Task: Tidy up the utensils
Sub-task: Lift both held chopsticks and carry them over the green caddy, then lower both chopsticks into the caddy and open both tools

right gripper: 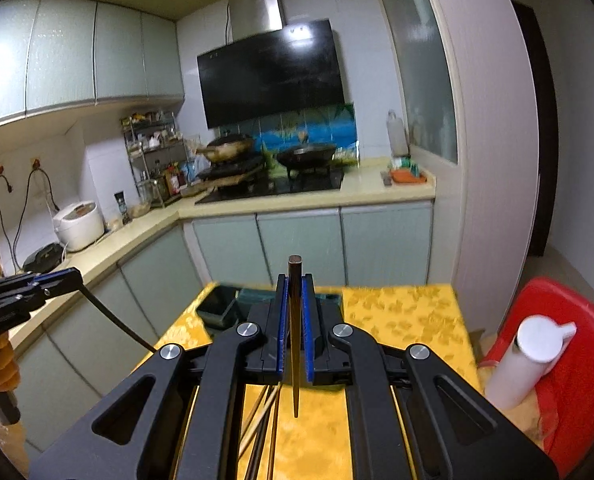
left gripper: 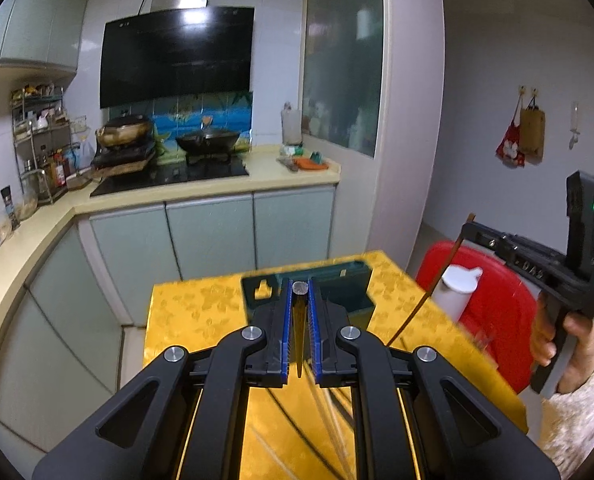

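Two hand-held grippers (left gripper: 300,322) (right gripper: 293,320) each clamp one chopstick (left gripper: 299,334) (right gripper: 295,340); green holder (left gripper: 357,280) ahead, white bottle (right gripper: 525,364) right.

I count two grippers, the left gripper (left gripper: 300,300) and the right gripper (right gripper: 295,292), and each pinches one chopstick: one (left gripper: 299,320) in the left, one (right gripper: 294,340) in the right. More loose chopsticks (right gripper: 263,432) lie on the one yellow table (right gripper: 401,312); they blur, so I cannot number them. I see one dark green holder (left gripper: 357,284), one white bottle (right gripper: 525,364), one red chair (right gripper: 577,320), two pans on the stove, the left pan (left gripper: 123,132) and the right wok (left gripper: 209,142), and one rice cooker (right gripper: 79,224).
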{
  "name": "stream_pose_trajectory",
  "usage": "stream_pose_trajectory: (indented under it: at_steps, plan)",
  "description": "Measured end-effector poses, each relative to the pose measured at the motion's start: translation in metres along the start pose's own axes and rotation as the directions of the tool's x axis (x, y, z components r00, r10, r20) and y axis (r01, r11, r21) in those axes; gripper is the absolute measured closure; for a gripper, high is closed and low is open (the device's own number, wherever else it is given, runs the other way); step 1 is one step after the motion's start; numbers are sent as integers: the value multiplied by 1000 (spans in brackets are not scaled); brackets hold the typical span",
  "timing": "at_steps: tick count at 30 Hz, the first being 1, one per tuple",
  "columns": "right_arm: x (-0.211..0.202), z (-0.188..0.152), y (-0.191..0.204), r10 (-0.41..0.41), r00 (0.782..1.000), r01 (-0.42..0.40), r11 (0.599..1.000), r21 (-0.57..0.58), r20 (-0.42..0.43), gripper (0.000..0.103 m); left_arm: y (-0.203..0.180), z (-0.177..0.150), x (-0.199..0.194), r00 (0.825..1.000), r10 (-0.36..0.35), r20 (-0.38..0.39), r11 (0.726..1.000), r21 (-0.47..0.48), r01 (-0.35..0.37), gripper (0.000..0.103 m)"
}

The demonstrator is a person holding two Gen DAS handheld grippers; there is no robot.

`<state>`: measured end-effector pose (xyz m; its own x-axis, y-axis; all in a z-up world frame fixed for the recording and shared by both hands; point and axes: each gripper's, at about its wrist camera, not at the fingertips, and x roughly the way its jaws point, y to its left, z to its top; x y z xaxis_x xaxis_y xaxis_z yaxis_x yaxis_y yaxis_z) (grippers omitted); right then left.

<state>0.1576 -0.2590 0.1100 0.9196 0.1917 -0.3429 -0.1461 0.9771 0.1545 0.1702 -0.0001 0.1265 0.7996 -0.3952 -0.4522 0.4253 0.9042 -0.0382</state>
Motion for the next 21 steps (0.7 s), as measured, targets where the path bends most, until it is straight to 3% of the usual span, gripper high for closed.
stream_pose_trajectory:
  at_steps: [12,21]
  plan:
    - [25,38,-3,-63,992,65,998,-12,114,96,-25,63,28,995,42,90,999,28,-44,96]
    - [55,41,-6,-80,985,81,997,-6,150,96,-26,67,83,994,73,79,997,-18,-72,96]
